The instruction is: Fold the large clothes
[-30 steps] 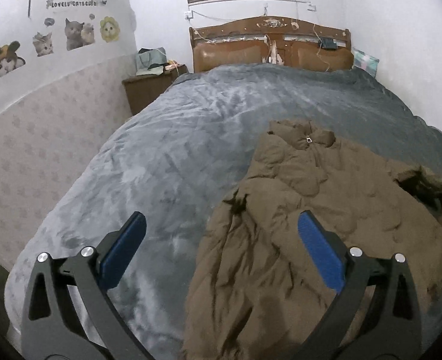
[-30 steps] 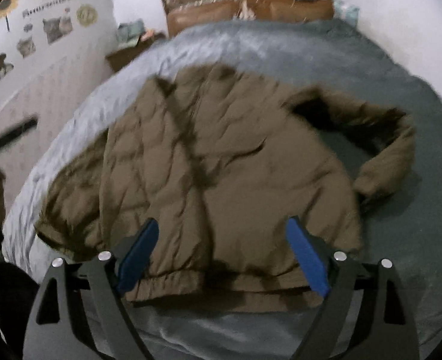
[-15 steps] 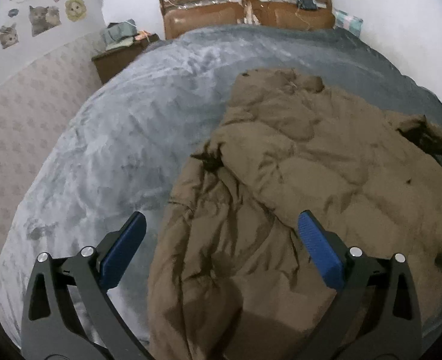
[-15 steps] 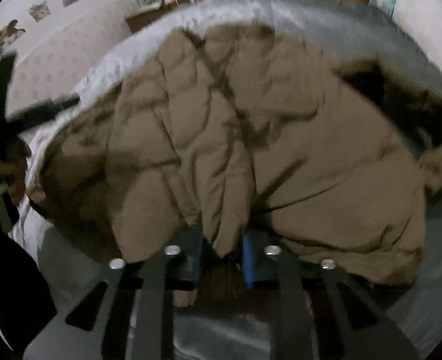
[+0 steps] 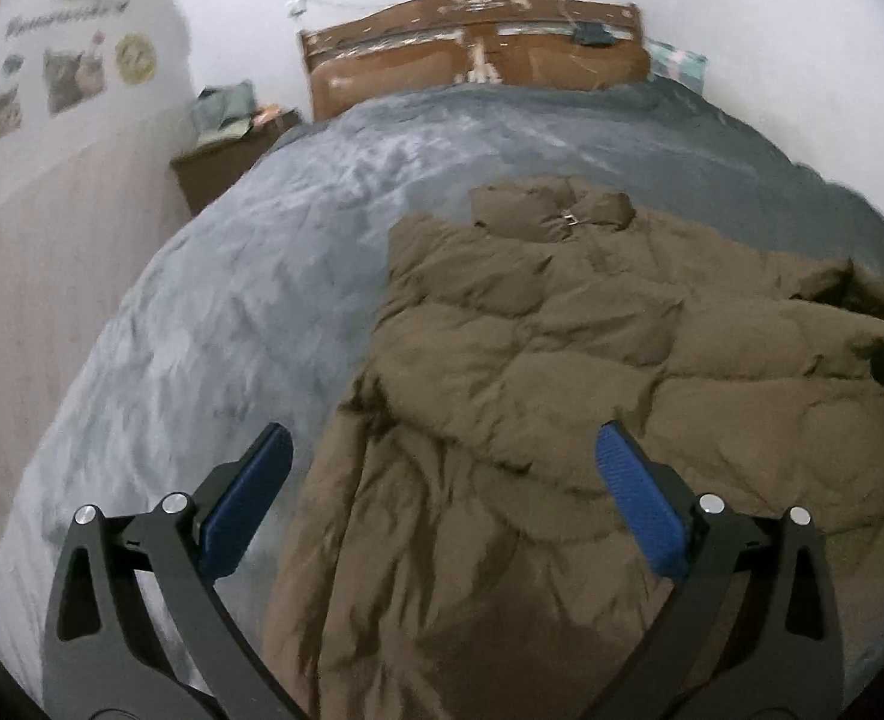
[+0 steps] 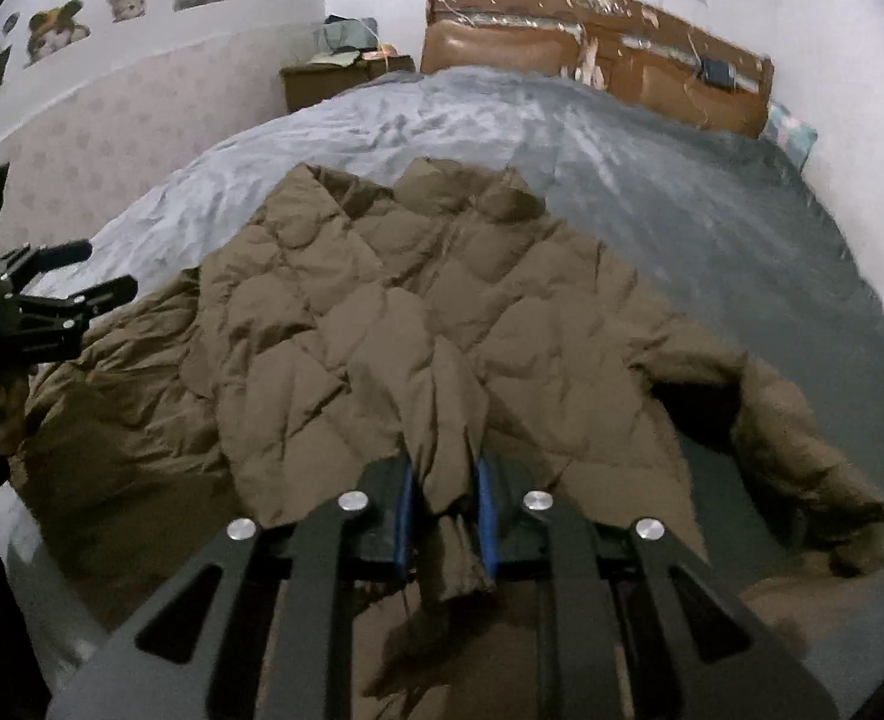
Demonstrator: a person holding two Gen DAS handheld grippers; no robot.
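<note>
Grey bedding covers the bed (image 5: 214, 300), where the brown quilted jacket (image 5: 592, 360) lies spread near the foot. Right gripper (image 6: 442, 516) is clamped on a bunched ridge of its hem; left gripper (image 5: 436, 504) hangs spread wide above the crumpled side. That narrow pinch of slick padding could slip out, or drag the whole jacket askew

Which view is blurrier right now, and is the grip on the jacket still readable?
Left wrist view: motion-smeared on the wall stickers, left gripper sharp. Right wrist view: steadier but dim, and the right gripper is plainly clamped on the brown jacket.
</note>
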